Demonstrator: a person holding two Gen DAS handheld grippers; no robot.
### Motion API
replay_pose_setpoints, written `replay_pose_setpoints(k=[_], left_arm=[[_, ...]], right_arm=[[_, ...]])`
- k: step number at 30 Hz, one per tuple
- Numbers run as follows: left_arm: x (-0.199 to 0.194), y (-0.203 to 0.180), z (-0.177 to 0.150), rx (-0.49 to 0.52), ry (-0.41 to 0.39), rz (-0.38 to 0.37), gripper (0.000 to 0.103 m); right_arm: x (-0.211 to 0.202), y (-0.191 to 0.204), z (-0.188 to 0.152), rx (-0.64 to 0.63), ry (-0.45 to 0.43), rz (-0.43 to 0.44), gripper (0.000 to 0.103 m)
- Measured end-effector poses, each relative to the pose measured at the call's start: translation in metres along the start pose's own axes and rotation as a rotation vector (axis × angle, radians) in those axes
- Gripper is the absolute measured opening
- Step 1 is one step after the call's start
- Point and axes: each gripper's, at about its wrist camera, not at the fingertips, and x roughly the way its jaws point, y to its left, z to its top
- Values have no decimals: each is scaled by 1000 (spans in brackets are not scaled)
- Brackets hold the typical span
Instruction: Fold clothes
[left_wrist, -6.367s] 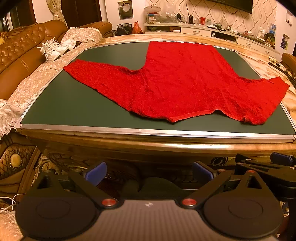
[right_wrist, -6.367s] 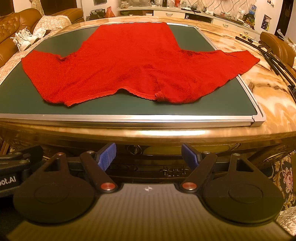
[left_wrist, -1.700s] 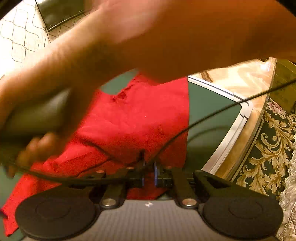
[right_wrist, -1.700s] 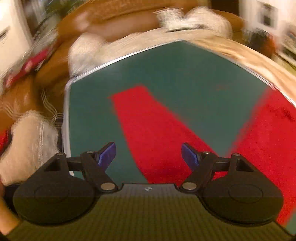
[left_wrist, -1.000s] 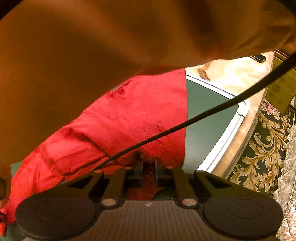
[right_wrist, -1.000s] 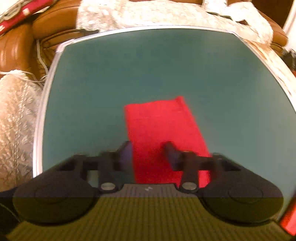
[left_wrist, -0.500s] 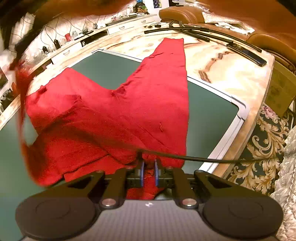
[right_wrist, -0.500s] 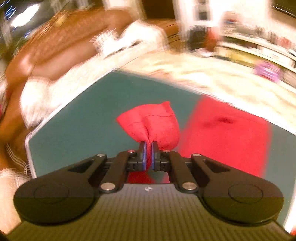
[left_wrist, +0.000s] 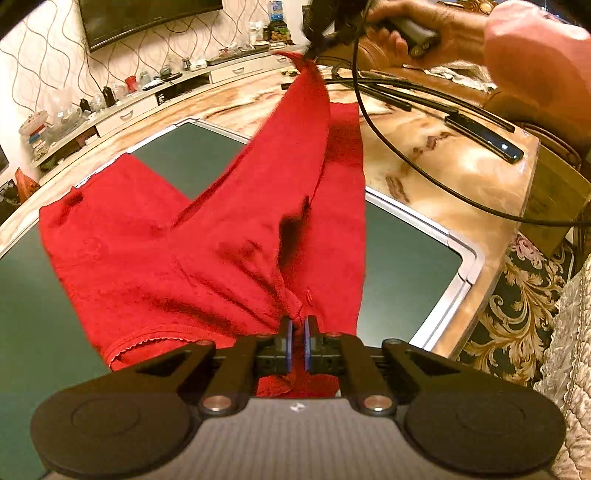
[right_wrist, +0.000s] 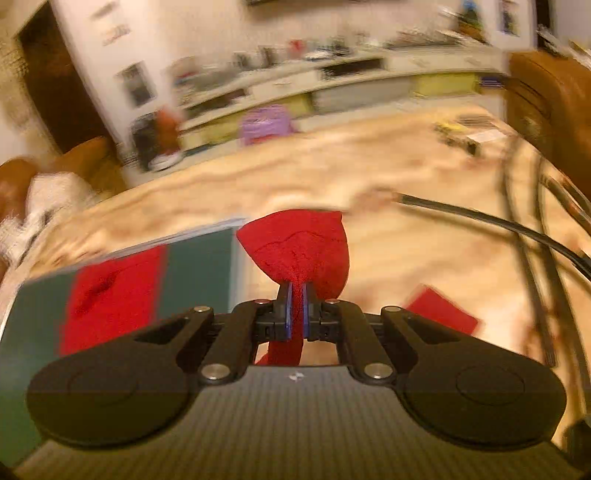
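Observation:
A red knit sweater (left_wrist: 207, 236) lies partly folded on the green table mat (left_wrist: 402, 254). My left gripper (left_wrist: 296, 328) is shut on the sweater's near hem edge. One sleeve (left_wrist: 310, 107) is lifted and stretched across the body towards the far right, where my right gripper (left_wrist: 314, 55) holds its cuff in the air. In the right wrist view, blurred by motion, my right gripper (right_wrist: 295, 295) is shut on the bunched red cuff (right_wrist: 299, 243) above the marble table edge. The other sleeve's end (right_wrist: 439, 310) lies below it.
The mat has a silver rim (left_wrist: 469, 266) on a marble-topped table (left_wrist: 461, 173). Black cables (left_wrist: 406, 147) and long black bars (left_wrist: 480, 129) lie on the marble at the right. A cluttered sideboard (left_wrist: 155, 92) stands behind. A patterned table side (left_wrist: 517, 295) drops at the right.
My right gripper closed on the left sleeve's cuff and carried it up and across the sweater to the right. My left gripper stayed shut on the hem.

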Motion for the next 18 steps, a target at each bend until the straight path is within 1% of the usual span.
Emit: replay_pose_setpoints(k=[2,5,7,9,10,11,15,17,18], left_arm=[[3,-1,0,1,8,-2,6],[6,-2,0,10,15,1,6],[6,-2,0,10,12,1,6],[5,-2,0,5,12,-4,6],[6,-3,0,9,13,-3,6],[6,-4,-1,14,14,1,6],[8,-6,-2,33,23,8,6],[8,-7,-1,34,26,7,6],[9,-8,-1,36,27,8,6]], right_arm=[[17,-28,-7,55,13,-26,8],[38,-58,-22,135,28,-56,8],[49,-76,-31,203,25,-51,8],[53,-85,-42,241,25,-34,8],[53,-90,-45,255,19,-15,8],[52,-94,-49,273,-2,22,8],[36,-107,-55,365,-134,195,8],[32,-115,-62,416,-192,249,8],[38,-120,-67,446,-183,233,8]])
